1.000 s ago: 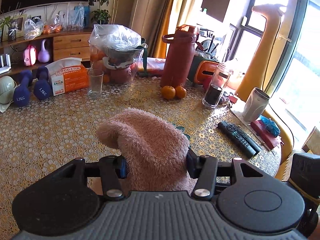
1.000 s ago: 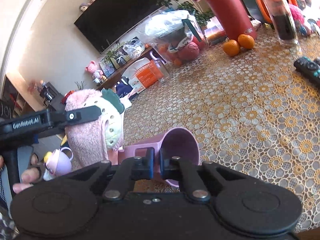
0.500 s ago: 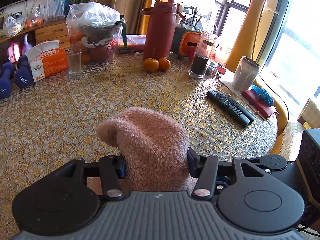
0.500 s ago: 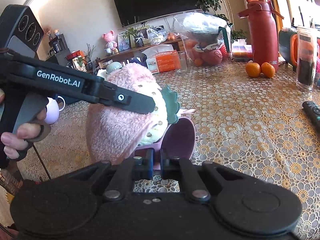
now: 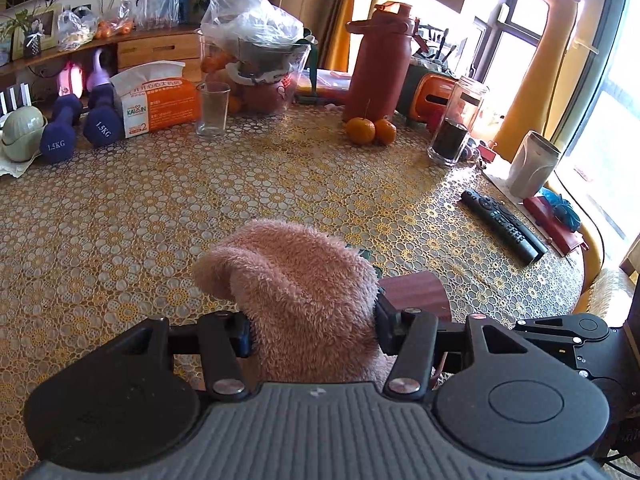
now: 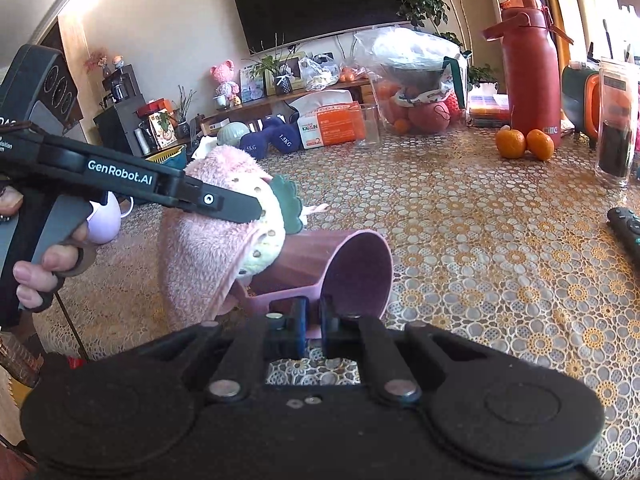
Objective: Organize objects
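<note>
Gripping the pink plush toy (image 5: pixel 304 292) around its fleecy body, the left claw (image 5: pixel 312 332) stood part-open with both pads pressed into the pile, holding the toy just above and behind a mauve cup (image 6: pixel 340 268). The right claw (image 6: pixel 314 322) was all but closed, pinching what looked like the cup's handle or lower rim, so that the cup lay tilted on its side with its mouth facing the camera, low over the worktop (image 6: pixel 480 240). The likely step was feeding the toy into the cup, and the trouble lay there: the toy was soft, bulky and wider than the cup's mouth, so it could bunch against the rim and lever the cup out of a thin pinch. The cup looked smooth, hard and matte, probably slippery in narrow pads, and it could roll on the patterned, glossy cloth if dropped. The toy's green felt leaf (image 6: pixel 286 204) and cream spotted front (image 6: pixel 264 248) could snag on the rim. A remote control (image 5: pixel 502 224) lay well apart to the right.
</note>
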The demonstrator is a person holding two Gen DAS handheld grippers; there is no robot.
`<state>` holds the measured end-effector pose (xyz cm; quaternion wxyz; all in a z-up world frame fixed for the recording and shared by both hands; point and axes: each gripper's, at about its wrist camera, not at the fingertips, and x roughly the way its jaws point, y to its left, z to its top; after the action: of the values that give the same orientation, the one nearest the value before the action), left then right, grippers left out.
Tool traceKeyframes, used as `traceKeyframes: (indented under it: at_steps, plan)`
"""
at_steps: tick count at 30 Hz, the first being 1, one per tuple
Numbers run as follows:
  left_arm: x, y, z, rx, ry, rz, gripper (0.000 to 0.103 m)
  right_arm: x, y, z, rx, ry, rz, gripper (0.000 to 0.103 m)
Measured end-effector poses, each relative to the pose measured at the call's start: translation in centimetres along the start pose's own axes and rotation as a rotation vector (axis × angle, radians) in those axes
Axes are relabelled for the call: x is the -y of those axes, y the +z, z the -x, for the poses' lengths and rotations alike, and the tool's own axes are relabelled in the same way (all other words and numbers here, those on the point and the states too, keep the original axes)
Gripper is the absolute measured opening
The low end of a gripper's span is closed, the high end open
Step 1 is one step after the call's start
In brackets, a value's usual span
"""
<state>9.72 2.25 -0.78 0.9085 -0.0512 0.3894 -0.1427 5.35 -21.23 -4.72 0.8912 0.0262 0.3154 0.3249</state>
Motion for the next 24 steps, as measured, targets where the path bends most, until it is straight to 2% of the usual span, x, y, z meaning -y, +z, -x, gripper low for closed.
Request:
traceKeyframes:
  at_steps: [8,11,14,17,19,22,24]
  plan:
    - [-1.4,0.9,1.4,0.033,0.066,0.046,0.053,-0.7,-0.1,-0.3,-0.016,0.007,0.029,0.006]
    - [0.3,1.6,2.3,0.064,0.045,-0.008,0.053,-0.9,-0.2,-0.3,-0.015,0.003,0.037,0.006]
    - [2.7,2.2,2.8,0.083,-0.022,-0.063,0.053,-0.8,-0.1,-0.3,-0.013,0.000,0.037,0.005]
    - [5.3,2.5,2.2,0.068,-0.086,-0.113,0.053,-0.8,-0.1,-0.4,-0.013,-0.001,0.043,0.005]
    - [6.3,2.2,1.2,0.047,-0.095,-0.138,0.053,-0.9,-0.1,-0.4,-0.013,-0.004,0.048,0.005]
    - [6.5,1.4,-0.4,0.002,-0.097,-0.126,0.053,-1.0,-0.1,-0.4,-0.015,-0.009,0.060,0.005]
    - [5.8,1.1,-0.7,-0.001,-0.102,-0.098,0.053,-1.0,-0.1,-0.4,-0.016,-0.009,0.064,0.005]
